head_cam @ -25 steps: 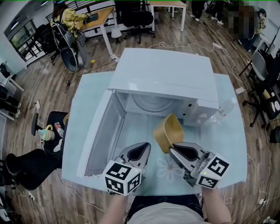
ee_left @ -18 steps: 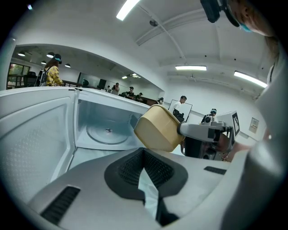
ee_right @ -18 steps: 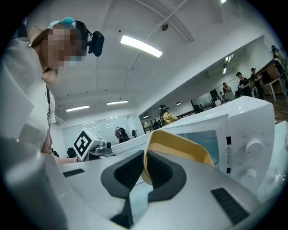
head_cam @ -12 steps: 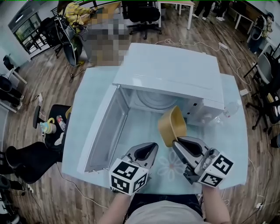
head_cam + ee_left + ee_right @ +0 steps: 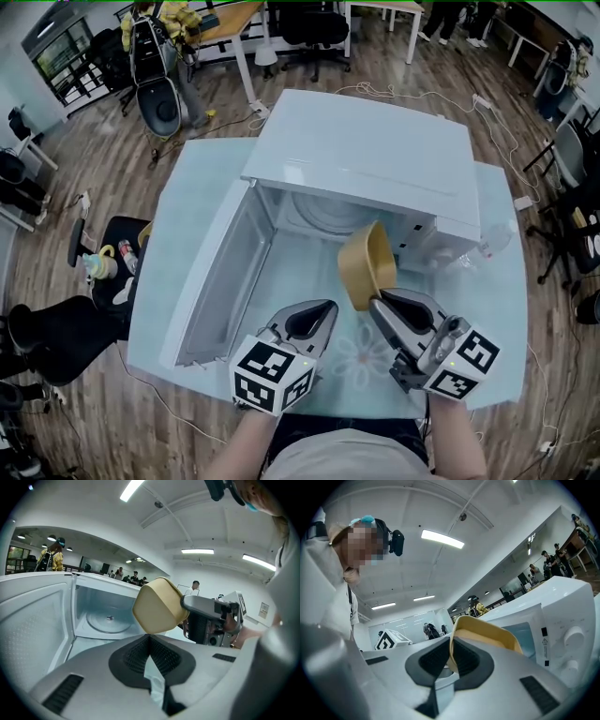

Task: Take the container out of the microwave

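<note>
Here, at lower right of the head view, the right gripper (image 5: 379, 300) has its jaws clamped on the rim of the tan container (image 5: 366, 264). The container is held tilted in the air just in front of the open microwave (image 5: 375, 159) at centre frame. At lower centre, the left gripper (image 5: 323, 310) hovers empty with its jaws together, near the microwave's open door (image 5: 220, 272) and above the pale blue table (image 5: 183, 202).

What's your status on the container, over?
Right gripper shut on container rim; left gripper shut, empty. Container tilted, out front of microwave cavity. Door open left, not in the way.
</note>
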A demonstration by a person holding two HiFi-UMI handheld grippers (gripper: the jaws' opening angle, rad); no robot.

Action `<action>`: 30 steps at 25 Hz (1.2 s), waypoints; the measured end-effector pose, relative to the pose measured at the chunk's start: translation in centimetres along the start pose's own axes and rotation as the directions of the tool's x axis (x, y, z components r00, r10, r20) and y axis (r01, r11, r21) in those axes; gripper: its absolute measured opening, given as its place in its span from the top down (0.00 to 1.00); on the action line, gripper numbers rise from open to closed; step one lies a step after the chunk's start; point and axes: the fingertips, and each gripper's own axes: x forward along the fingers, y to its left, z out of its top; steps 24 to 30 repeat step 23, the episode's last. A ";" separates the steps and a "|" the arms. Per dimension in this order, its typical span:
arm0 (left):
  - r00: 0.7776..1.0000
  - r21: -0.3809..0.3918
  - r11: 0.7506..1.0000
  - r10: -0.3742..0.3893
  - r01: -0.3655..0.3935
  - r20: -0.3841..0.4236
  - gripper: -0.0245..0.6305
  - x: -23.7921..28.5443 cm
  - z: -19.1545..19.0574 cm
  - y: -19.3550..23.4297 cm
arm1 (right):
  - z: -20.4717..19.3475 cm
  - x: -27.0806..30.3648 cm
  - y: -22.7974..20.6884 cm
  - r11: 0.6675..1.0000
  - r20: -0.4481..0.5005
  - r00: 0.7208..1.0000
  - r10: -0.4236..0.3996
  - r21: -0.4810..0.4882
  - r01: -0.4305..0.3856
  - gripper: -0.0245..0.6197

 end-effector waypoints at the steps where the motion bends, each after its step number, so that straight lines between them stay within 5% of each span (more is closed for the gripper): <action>1: 1.000 -0.001 1.000 -0.002 0.002 0.001 0.94 0.1 0.0 -0.1 | -0.1 0.0 -0.1 1.000 -0.004 1.000 -0.002 -0.002 0.001 0.91; 30: 0.996 0.010 1.000 -0.024 0.023 0.086 0.94 -0.1 1.6 -0.7 | -0.9 0.6 -0.5 1.000 -0.019 1.000 0.014 0.001 -0.014 0.91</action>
